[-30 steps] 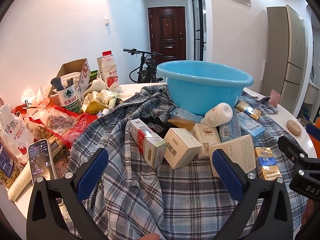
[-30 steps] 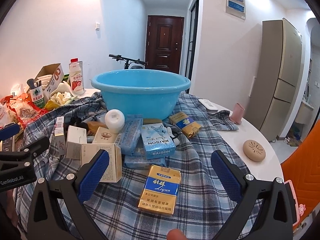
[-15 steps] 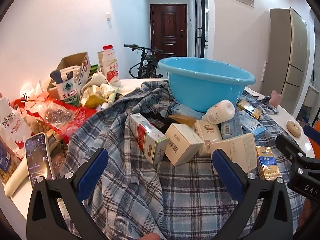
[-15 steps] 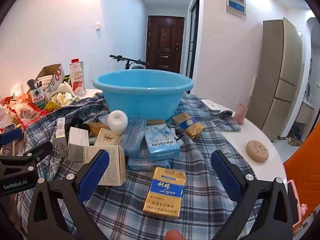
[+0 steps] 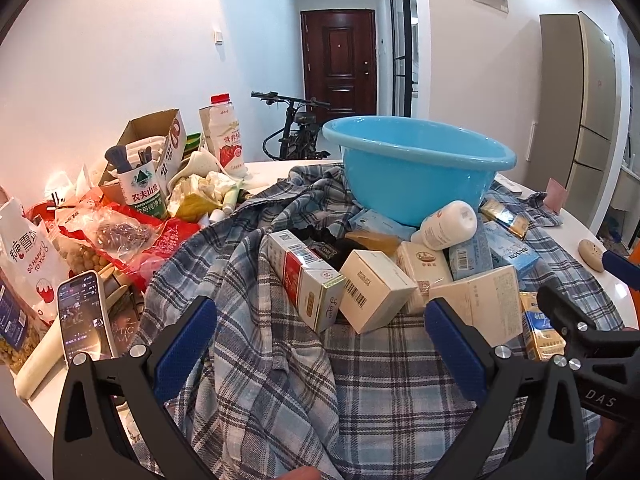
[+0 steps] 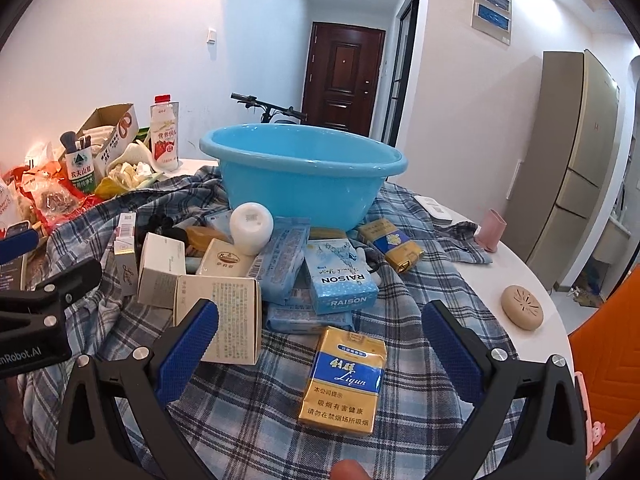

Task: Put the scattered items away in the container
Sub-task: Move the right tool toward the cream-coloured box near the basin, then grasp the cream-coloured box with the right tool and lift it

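A blue plastic basin [image 5: 420, 168] [image 6: 304, 176] stands on a plaid shirt [image 5: 280, 380] [image 6: 256, 400] at the back of a round table. In front of it lie several small boxes, a white bottle [image 5: 448, 226] [image 6: 251, 224] and blue RAISON packs [image 6: 340, 280]. A red-and-white carton [image 5: 306, 280] and a cream box [image 5: 376, 292] lie ahead of my open, empty left gripper [image 5: 320, 344]. A gold-and-blue Liqun pack [image 6: 345, 380] lies between the fingers of my open, empty right gripper [image 6: 316, 344].
Snack bags [image 5: 112, 240], a phone [image 5: 82, 320], a cardboard box [image 5: 152, 148] and a drink carton [image 5: 224, 136] crowd the table's left side. A beige puck [image 6: 522, 307] and pink cup [image 6: 490, 230] sit on the bare white table [image 6: 480, 280] at right.
Both grippers have moved slightly forward toward the pile; the items look a little nearer. Nothing was picked up and both stay open.
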Demonstrator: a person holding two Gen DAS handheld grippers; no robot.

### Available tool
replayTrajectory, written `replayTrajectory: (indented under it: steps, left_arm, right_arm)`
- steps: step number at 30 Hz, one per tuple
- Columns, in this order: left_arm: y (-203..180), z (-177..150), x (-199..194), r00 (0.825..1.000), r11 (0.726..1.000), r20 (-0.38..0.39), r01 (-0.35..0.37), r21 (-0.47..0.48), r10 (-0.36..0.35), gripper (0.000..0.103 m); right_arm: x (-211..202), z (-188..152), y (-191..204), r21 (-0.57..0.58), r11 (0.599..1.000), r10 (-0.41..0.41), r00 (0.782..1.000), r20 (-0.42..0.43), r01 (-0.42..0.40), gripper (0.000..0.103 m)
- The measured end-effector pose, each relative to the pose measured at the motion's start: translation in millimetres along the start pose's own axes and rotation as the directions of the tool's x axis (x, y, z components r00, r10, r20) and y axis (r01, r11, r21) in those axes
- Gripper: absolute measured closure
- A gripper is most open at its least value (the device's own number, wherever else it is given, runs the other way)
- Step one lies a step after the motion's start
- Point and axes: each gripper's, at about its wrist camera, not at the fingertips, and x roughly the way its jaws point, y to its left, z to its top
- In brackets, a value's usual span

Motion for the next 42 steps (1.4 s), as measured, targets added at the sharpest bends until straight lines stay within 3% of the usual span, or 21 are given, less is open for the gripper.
replayTrajectory:
  steps: [10,17,22,31,33,34,35,42]
  left_arm:
    - [-2,-1,-6,1.000,1.000,0.003,0.005,0.022,-0.005,0.000]
    - [17,-6,-5,1.000,1.000,-0.001,-0.018,-0.012,0.018,0.000]
    - [27,-10,-4,1.000,0.999,-0.006,-0.021,-0.029,0.021,0.000]
    - [37,-11,2,1.000,0.999,-0.019,-0.024,-0.042,0.023,0.000]
    - [36,-11,3,1.000,0.999,-0.020,-0.022,-0.040,0.022,0.000]
    - [36,-11,3,1.000,0.999,-0.019,-0.019,-0.039,0.018,0.000]
    - [35,-10,4,1.000,0.999,-0.021,-0.014,-0.039,0.013,0.000]
    - [19,-3,15,0.999,1.000,-0.037,0.020,0.004,-0.020,0.000]
  right_arm:
    - [-1,-2,1,0.010,1.000,0.006,1.000,-0.008,-0.006,0.000]
    - [10,-5,19,-0.001,0.998,0.063,0.997,-0.049,-0.063,0.000]
    - [33,-5,34,0.023,0.988,0.157,0.982,-0.107,-0.155,0.000]
    - [65,-10,34,0.108,0.977,0.201,0.964,-0.176,-0.184,0.000]
    - [65,-11,30,0.126,0.971,0.221,0.962,-0.160,-0.202,0.015]
    - [65,-11,30,0.128,0.968,0.237,0.959,-0.157,-0.218,0.036]
    - [65,-10,30,0.127,0.964,0.253,0.954,-0.161,-0.235,0.045]
    - [49,-10,34,0.083,0.974,0.221,0.969,-0.109,-0.213,0.045]
